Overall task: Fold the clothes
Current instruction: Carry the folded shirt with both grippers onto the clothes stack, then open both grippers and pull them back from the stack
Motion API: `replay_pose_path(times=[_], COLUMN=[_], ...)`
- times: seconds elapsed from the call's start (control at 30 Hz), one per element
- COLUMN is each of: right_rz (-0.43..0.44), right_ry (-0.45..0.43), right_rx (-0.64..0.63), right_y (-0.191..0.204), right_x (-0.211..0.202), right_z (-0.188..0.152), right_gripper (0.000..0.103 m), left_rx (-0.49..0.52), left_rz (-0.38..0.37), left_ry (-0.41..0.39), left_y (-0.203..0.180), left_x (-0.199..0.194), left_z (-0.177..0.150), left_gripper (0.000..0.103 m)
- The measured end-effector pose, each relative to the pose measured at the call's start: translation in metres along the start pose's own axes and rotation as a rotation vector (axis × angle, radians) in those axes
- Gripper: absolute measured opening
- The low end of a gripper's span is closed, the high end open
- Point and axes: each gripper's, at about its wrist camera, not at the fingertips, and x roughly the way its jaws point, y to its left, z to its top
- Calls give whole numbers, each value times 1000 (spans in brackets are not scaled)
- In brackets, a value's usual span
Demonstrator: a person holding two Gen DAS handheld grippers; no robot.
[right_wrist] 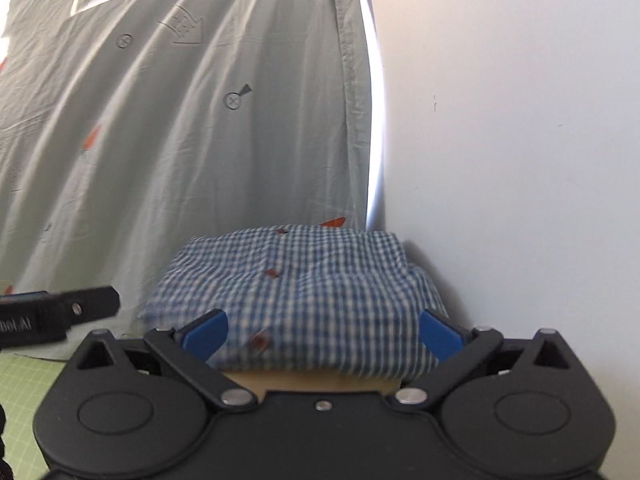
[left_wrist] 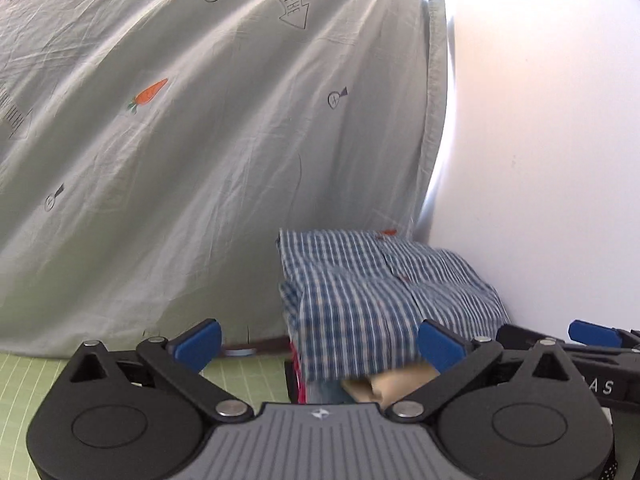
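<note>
Shirt: a folded blue-and-white checked cotton shirt [right_wrist: 296,288] with small red buttons, lying as the top layer of a stack, in the corner between the hanging sheet and the white wall
Stack: under the shirt, a tan folded item [left_wrist: 384,386] and a red edge [left_wrist: 297,372] show at the front; what they are is unclear
Right gripper [right_wrist: 322,336]: released, blue pads spread wide on either side of the shirt's front edge, nothing pinched
Left gripper [left_wrist: 320,346]: released too, pads wide apart, just left of the stack, its right pad in front of the shirt
Surface: green gridded cutting mat [left_wrist: 28,376]
Backdrop: pale grey sheet [left_wrist: 180,140] printed with orange carrots and arrows
Wall: plain white wall [right_wrist: 520,160] at right
</note>
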Motion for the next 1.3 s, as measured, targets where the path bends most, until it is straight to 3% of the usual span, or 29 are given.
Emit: replay_pose_path(times=[0.13, 0.3, 0.77, 1.03, 1.3], right_rz=[-24, -50, -113, -156, -152], right_ry=[15, 48, 130, 154, 146], right_rx=[40, 38, 61, 96, 101], right_y=[13, 33, 84, 94, 101], right_x=[-45, -99, -231, -278, -296], right_z=[-18, -41, -103, -126, -129], right_gripper=[103, 103, 103, 103, 103], left_rx=[-25, 3, 80, 108, 99], left_rz=[-38, -1, -43, -69, -69], left_ry=[16, 28, 81, 98, 97], left_y=[6, 10, 23, 27, 34], left_x=[-45, -94, -218, -260, -282], left_z=[-21, -45, -96, -114, -119], left_gripper=[103, 103, 103, 103, 103])
